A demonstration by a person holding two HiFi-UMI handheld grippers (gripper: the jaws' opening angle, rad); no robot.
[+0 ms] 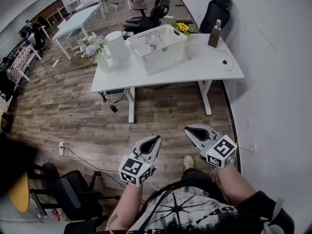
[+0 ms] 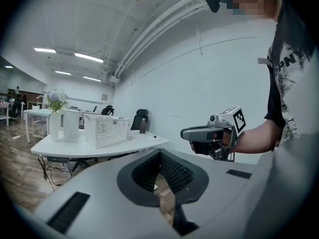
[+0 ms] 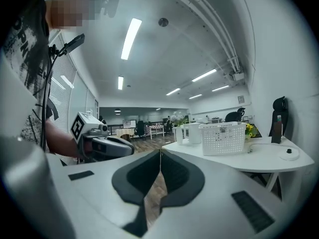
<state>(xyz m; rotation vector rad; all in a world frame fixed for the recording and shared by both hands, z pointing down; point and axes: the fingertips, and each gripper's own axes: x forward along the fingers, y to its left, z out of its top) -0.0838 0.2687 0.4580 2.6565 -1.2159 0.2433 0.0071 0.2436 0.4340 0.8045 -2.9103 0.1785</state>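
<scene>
1. Closest in: both tools hang in the air over the wood floor [image 1: 73, 111], right in front of the person. The left tool [image 1: 154, 140] has its jaws pinched together at the tips, and only floor shows through the slit behind them. The right tool [image 1: 190, 130] is the same, closed tip to tip and holding nothing.
2. Just under the right tool there's a shoe [image 1: 188, 162]. A black office chair [image 1: 73, 194] sits at about 8 o'clock from the left tool.
3. Further out, at 12 o'clock and well apart from both tools, is the white surface [image 1: 185, 69].
4. The white basket [image 1: 158, 47] stands upright on the surface, toward its back edge, with some small item [image 1: 153, 46] inside. My read is that it's perforated plastic, so light and fairly stiff, though the walls probably flex a bit. The smooth sides look slippery, so I'd pinch the top rim or the wall just under it.
5. Around the basket: a white kettle [image 1: 117, 45] just beside it at 9 o'clock, then a vase of flowers [image 1: 100, 57] past that. A brown bottle [image 1: 214, 34] is at 2 o'clock, and yellow flowers [image 1: 183, 28] sit behind at 1 o'clock.
</scene>
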